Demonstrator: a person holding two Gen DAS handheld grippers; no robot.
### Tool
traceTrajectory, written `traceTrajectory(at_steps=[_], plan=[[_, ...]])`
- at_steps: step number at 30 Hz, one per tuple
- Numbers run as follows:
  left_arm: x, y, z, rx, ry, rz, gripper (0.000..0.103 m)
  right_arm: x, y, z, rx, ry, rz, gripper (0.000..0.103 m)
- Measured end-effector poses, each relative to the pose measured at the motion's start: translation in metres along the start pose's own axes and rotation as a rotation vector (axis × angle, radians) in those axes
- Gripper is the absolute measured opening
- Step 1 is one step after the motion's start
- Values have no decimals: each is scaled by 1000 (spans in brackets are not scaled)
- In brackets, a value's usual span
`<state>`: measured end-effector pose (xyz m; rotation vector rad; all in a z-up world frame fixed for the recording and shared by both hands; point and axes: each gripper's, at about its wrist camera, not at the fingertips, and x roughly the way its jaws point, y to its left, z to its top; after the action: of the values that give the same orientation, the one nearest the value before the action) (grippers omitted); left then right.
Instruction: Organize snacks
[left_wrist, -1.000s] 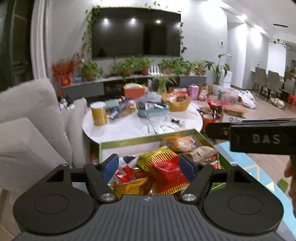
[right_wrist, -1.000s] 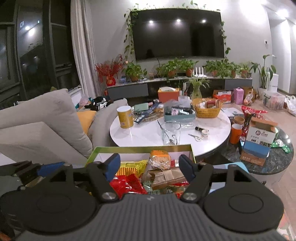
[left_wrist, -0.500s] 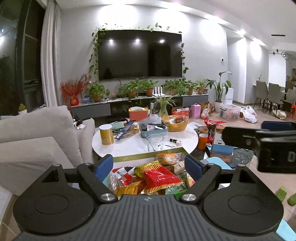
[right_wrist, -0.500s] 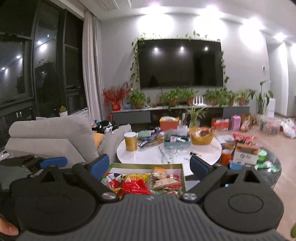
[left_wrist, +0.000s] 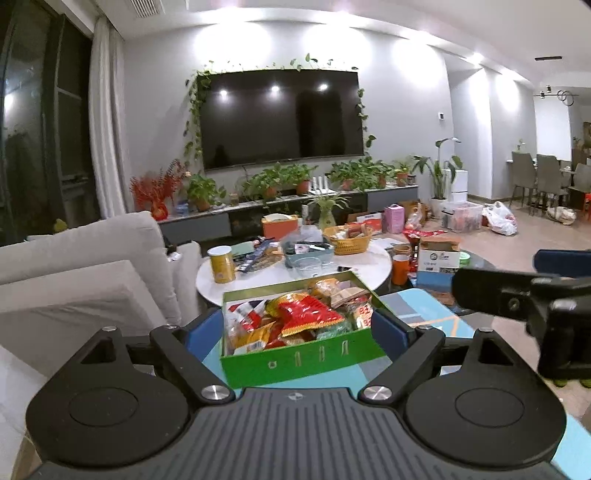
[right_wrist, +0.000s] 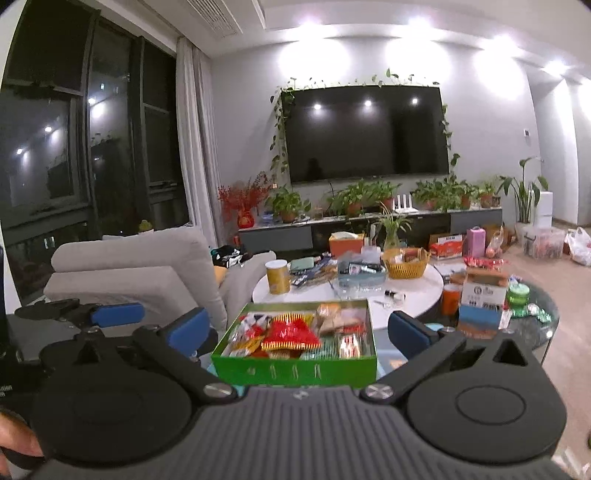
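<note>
Two grippers, left gripper (left_wrist: 297, 326) with jaws opening and right gripper (right_wrist: 297, 330) spread, both holding nothing, face one green box (left_wrist: 306, 356) of snack packets (left_wrist: 308, 314) on a blue mat, white round table (left_wrist: 258, 275) behind, grey sofa (left_wrist: 85, 280) beside.

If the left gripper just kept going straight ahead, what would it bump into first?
Most likely the green box full of snack packets. It sits straight ahead between the left gripper's opening blue fingers, which hold nothing. Depth is hard to judge, so it might skim over the top instead.
</note>
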<state>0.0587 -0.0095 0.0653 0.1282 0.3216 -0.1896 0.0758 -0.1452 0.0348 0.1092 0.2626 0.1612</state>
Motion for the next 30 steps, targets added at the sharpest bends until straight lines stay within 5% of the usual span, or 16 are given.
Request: traceTrajectory(at_steps=[11,30], plan=[[-14,-4,-34,-15,32,77,86,-13,-7,-30,6,21,-80,56],[-11,4,-55,-91,83,79,86,-13,-2,-55,16,77,-101,56]])
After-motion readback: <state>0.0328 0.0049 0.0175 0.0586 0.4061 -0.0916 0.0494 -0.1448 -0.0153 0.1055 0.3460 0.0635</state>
